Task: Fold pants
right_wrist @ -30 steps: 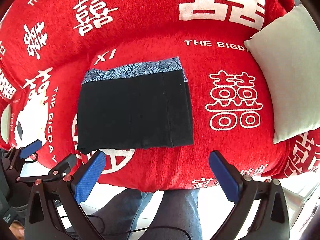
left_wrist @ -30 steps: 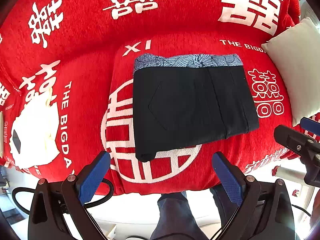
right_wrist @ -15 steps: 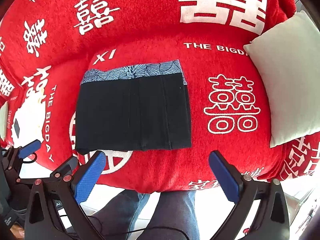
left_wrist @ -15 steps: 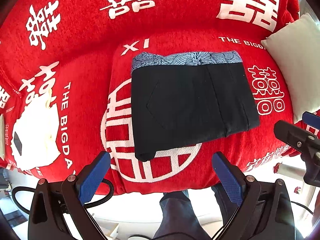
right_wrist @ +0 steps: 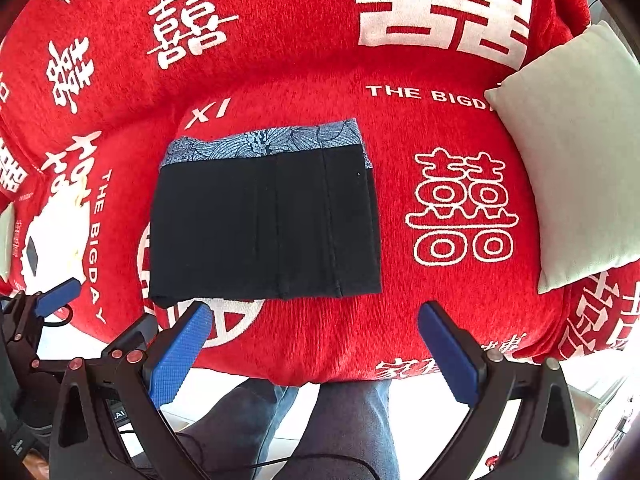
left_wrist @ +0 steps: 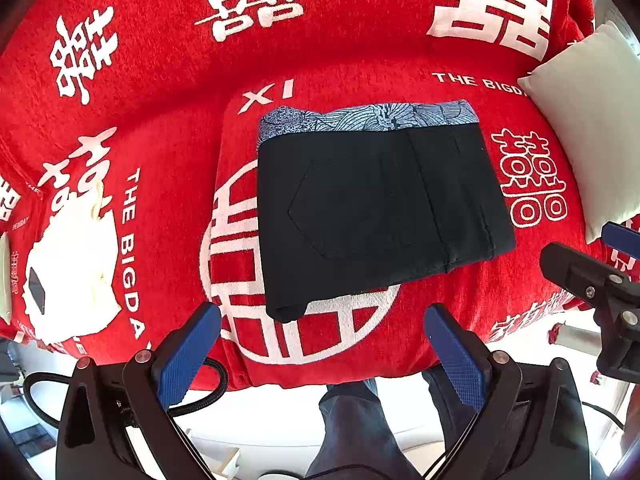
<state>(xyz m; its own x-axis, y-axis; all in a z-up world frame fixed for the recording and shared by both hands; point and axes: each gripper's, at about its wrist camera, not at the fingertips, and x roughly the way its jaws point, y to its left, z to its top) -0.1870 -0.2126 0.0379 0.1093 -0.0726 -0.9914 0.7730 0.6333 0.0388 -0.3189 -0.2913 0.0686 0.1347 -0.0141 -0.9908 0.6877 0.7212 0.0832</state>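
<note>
The black pants (left_wrist: pixel 380 208) lie folded into a compact rectangle on the red sofa seat, with a blue patterned waistband (left_wrist: pixel 368 118) along the far edge. They also show in the right wrist view (right_wrist: pixel 264 224). My left gripper (left_wrist: pixel 320 348) is open and empty, held off the sofa's front edge near the pants' near left corner. My right gripper (right_wrist: pixel 312 352) is open and empty, in front of the pants' near right part. The right gripper also shows at the right edge of the left wrist view (left_wrist: pixel 592 272).
The red cover (left_wrist: pixel 160 100) with white characters drapes the whole sofa. A white cushion (right_wrist: pixel 576 152) leans at the right. A white patch with a black diamond (left_wrist: pixel 68 264) lies at the left. The person's legs (right_wrist: pixel 340 428) stand below the seat's front edge.
Both grippers have drifted slightly; the pants sit a touch lower in the right wrist view. The pants have not moved on the seat.
</note>
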